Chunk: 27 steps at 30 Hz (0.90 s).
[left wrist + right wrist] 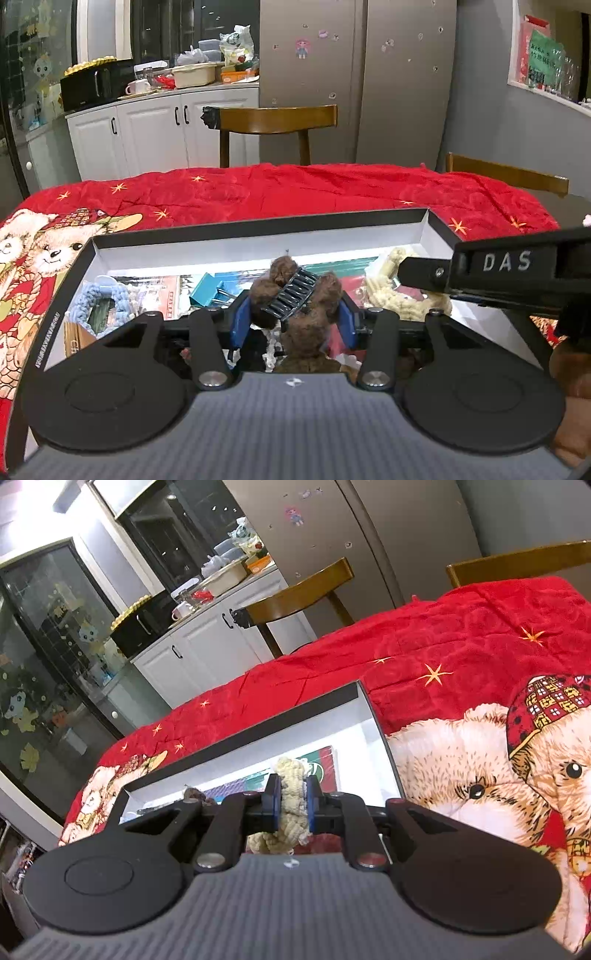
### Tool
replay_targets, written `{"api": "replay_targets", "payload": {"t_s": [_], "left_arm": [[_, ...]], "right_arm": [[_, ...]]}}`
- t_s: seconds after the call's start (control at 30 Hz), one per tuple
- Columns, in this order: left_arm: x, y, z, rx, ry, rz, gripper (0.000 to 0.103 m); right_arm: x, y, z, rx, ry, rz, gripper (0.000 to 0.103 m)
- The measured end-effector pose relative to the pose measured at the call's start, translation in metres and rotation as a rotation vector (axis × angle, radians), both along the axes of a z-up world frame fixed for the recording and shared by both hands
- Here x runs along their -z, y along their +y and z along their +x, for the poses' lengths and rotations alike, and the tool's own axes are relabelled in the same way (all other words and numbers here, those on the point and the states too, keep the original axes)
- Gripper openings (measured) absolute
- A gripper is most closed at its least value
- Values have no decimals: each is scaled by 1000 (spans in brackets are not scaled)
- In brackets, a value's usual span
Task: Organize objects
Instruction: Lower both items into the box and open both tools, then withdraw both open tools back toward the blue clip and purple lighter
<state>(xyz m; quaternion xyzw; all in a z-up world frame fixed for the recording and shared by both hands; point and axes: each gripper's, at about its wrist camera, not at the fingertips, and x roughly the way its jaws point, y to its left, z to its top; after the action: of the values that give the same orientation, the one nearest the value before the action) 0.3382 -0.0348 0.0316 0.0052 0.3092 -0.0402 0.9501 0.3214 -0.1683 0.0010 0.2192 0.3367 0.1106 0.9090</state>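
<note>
Pinching a brown furry hair claw [295, 295] and cream knitted scrunchie [291, 805], both grippers' fingers hover over the box [258, 236]; next, likely release at twelve o'clock.

A box [436, 225] lies on the table [295, 188], which is spread with a cloth [258, 195]. In the box, a knitted ring [99, 295] lies at the left, a binder clip [207, 290] right of it, a furry hair claw [295, 295] in the middle between the left tool's [295, 317] fingers, and a chenille scrunchie [291, 805] at the right, between the right tool's [291, 805] fingers. Behind the table stands a chair [277, 118], a second chair [506, 177] to its right; further back, a cabinet [147, 125] left, a refrigerator [354, 74] beside it.
</note>
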Motion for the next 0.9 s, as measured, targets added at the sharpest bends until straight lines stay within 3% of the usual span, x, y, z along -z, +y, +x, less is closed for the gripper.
{"api": "replay_targets", "payload": {"t_s": [0.2,0.27,0.43,0.67,0.8,0.9], "left_arm": [[-1,-1,-1,29,1,14,61],[-3,-2,-3,44,-1,30,61],[-23,10,-13,37,-19,-2,62],[-75,43,-61,17,-127,-53,65],[-111,70,-108,-7,-233,-37,70],[-134,88,-145,-10,-302,-13,72]], "right_arm": [[-4,-6,-2,-20,-8,57,37],[-8,-8,-5,-17,-25,84,60],[-26,-12,-17,-19,-94,140,75],[-71,-8,-55,-29,-253,140,85],[-97,-3,-95,24,-382,133,88],[-108,1,-120,50,-428,125,93]]}}
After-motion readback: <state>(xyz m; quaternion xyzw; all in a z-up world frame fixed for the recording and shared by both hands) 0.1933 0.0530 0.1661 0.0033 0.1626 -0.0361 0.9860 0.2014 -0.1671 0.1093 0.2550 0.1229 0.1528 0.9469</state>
